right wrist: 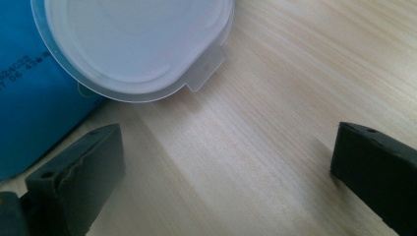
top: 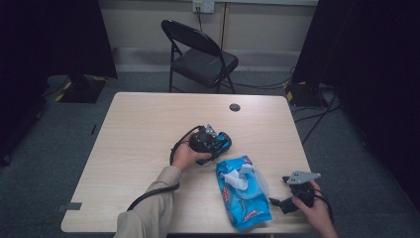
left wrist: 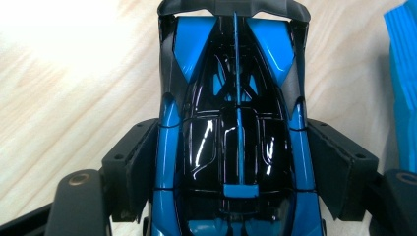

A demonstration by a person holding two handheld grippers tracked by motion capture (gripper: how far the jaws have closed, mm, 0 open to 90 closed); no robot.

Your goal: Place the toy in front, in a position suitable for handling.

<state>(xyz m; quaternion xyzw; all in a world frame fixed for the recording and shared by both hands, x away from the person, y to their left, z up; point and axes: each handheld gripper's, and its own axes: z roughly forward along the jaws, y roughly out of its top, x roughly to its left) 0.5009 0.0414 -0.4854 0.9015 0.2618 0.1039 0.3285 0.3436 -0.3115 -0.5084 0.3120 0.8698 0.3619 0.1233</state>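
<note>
A blue and black toy car [top: 219, 143] rests on the wooden table [top: 143, 124] near its middle. My left gripper [top: 214, 142] is shut on it; in the left gripper view both pads [left wrist: 135, 162] press on the car's [left wrist: 236, 128] sides. Just right of it lies a blue wet-wipes pack [top: 245, 198] with its clear lid [top: 261, 182] flipped open and a white wipe [top: 235, 179] sticking up. My right gripper [top: 277, 202] stands open at the pack's right side, low over the table. In its view [right wrist: 226, 167] bare wood lies between the jaws, with the lid [right wrist: 137, 44] just beyond.
A black folding chair [top: 200, 57] stands behind the table's far edge. A dark round cable hole [top: 235, 107] sits near the far edge. Cables trail over the floor at the right, and the right gripper is close to the table's front right corner.
</note>
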